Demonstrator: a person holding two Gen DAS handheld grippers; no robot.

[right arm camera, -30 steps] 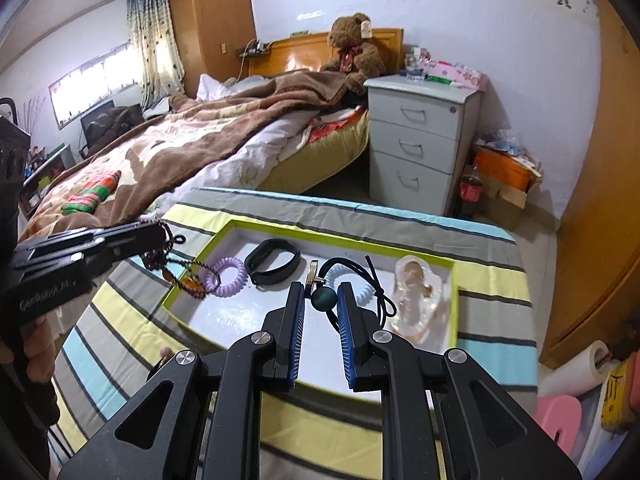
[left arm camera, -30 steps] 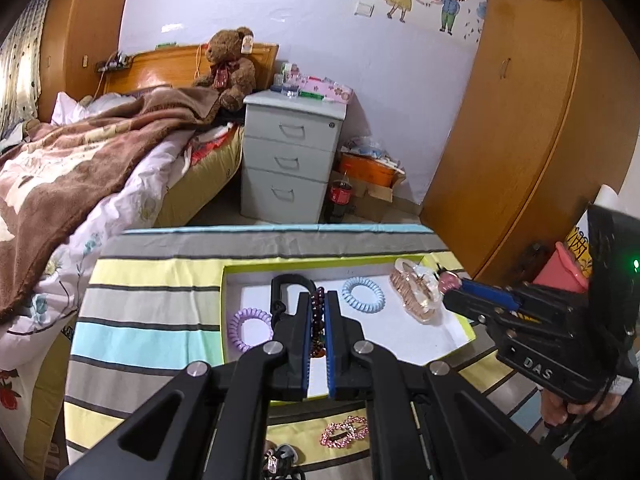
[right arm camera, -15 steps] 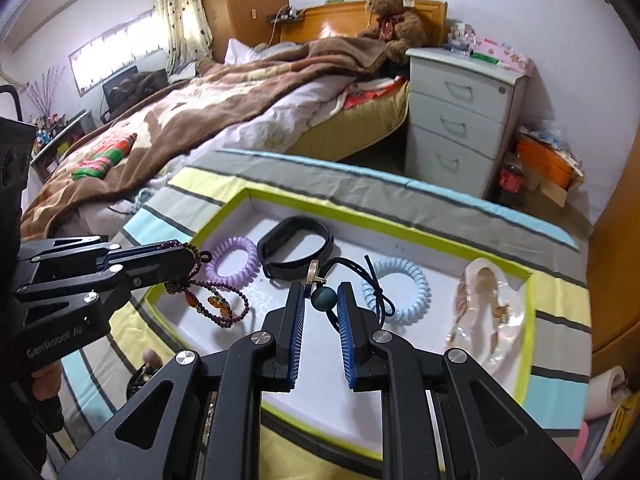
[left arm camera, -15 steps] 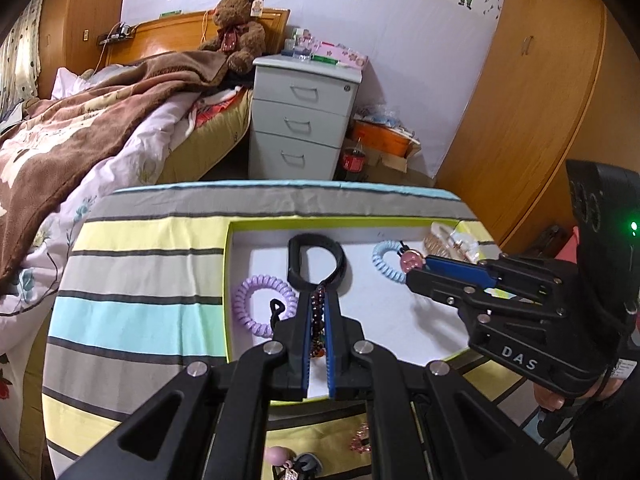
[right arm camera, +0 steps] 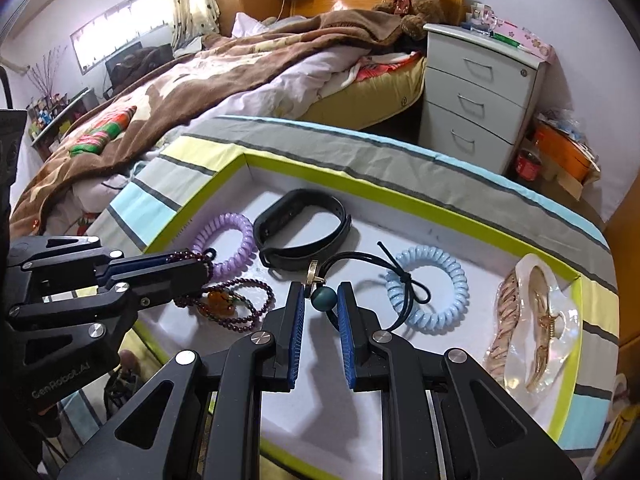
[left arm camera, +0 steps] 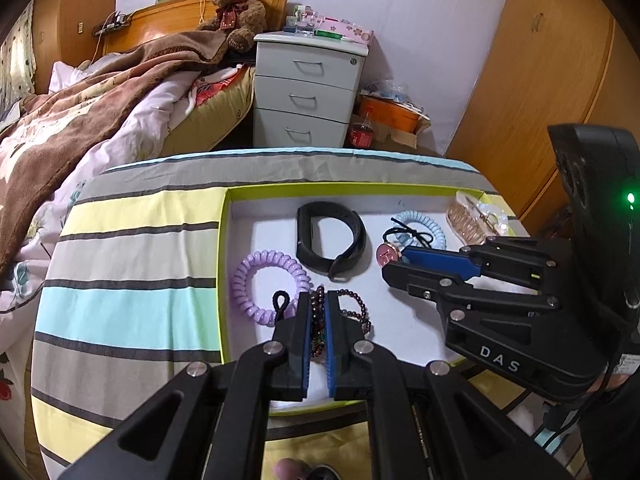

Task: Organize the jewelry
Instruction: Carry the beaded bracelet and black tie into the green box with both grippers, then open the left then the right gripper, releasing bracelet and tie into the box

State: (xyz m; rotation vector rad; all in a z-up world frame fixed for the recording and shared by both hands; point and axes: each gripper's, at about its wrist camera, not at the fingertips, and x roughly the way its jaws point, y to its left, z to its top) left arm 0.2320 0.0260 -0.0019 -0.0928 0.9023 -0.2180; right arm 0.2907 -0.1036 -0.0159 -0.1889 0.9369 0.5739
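Both grippers have dropped toward the tray [left arm camera: 224, 248] over the last second; both items are now at or just above the white floor, so release looks next. Left gripper [left arm camera: 318, 308] is clenched on the dark bead bracelet [right arm camera: 236, 300], whose loose loops already lie on the tray at 6 o'clock of the purple coil tie [right arm camera: 224, 240]. Right gripper [right arm camera: 320, 300] grasps the teal bead [right arm camera: 324, 298] of a black cord hair tie [right arm camera: 404, 280]; the cord trails over the blue coil tie [right arm camera: 432, 288]. In the tray: black band [right arm camera: 300, 228] at 12 o'clock of the right gripper, clear hair claw [right arm camera: 536, 320] at 3 o'clock.

Hard to tell: whether the teal bead touches the floor. More pieces sit on the striped cloth [left arm camera: 132, 264] at the near edge, cut off behind the gripper frames. A fingertip [left arm camera: 286, 470] shows at 6 o'clock in the left view.
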